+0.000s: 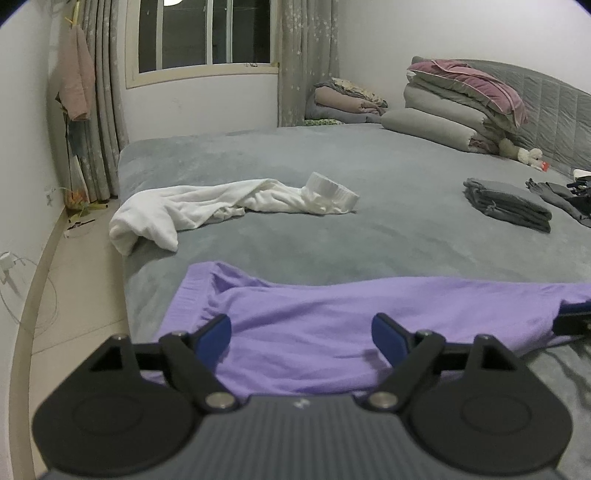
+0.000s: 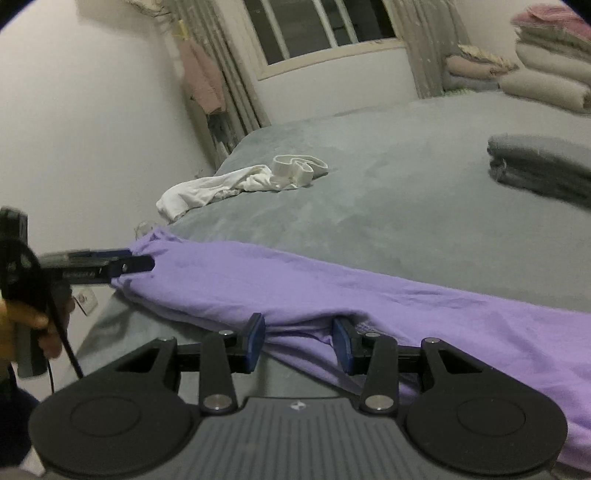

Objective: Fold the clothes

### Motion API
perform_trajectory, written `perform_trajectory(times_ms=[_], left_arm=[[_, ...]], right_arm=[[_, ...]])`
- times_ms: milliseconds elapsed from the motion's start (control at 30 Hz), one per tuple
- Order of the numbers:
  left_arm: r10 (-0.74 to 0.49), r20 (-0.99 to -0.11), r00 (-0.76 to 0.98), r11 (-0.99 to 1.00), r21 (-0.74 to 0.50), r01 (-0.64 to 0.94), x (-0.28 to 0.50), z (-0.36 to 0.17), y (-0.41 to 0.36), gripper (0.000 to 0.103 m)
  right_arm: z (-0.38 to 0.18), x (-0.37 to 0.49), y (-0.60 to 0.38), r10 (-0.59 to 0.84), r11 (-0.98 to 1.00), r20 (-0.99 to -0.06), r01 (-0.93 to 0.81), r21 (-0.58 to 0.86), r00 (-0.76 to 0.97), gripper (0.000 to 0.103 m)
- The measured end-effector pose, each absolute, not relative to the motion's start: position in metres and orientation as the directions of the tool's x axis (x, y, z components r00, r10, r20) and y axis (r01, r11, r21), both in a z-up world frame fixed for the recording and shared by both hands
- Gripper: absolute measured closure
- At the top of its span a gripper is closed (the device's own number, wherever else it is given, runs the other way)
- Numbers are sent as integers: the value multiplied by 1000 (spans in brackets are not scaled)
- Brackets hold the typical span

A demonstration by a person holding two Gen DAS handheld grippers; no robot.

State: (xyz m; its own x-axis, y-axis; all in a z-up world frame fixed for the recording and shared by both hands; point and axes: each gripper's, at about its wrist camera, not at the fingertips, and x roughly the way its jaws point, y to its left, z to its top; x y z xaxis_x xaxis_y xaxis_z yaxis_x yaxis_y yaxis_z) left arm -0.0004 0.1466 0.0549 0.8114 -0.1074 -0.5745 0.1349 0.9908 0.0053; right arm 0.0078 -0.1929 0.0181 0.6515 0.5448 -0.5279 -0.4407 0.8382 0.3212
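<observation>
The purple garment (image 1: 314,325) lies spread across the near edge of the bed (image 1: 369,221), its ribbed hem toward the bed's left corner. The left gripper (image 1: 301,330) hovers over the garment with its jaws wide open and nothing between them in its own view; in the right wrist view its blue-tipped fingers reach the garment's left end, and whether they pinch cloth there cannot be told. The right gripper (image 2: 299,343) sits at the garment's near edge, jaws partly open, with a fold of purple cloth bunched between the blue pads (image 2: 255,341), not clamped. A hand (image 2: 33,325) holds the left gripper's handle. White lettering on that gripper's side is too blurred to read; a small pale logo marks each gripper body. Farther back on the bed lie a crumpled white garment (image 1: 207,206), a folded grey stack (image 1: 508,205) at right, and piled bedding (image 1: 461,103) by the headboard. A window (image 1: 207,33) with curtains stands behind.
</observation>
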Motion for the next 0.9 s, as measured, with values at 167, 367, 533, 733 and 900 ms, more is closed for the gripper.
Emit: perform_trajectory(times_ms=[167,367,533,733,900], left_arm=[[-100,-576,812,992,3,124,2,55,149,20],[-84,-586,806,995,-5,100,7,53,155,20],[-80,-587,806,995,-5,95,8,52,155,20],[-79,-585,807,996,-11,89,10,52,159,20],[-82,-587,805,996,-19,88,10,50,164,20]], right_arm=[[17,13,-185,615,787,-514,-510,347,598,58],[16,14,-169,677,725,-520,-597,344,521,51],[17,11,-143,680,703,-540,-650,288,496,51],[24,11,-122,668,708,-506,-676,205,546,51],[26,10,-110,671,691,-491,-708,144,555,51]])
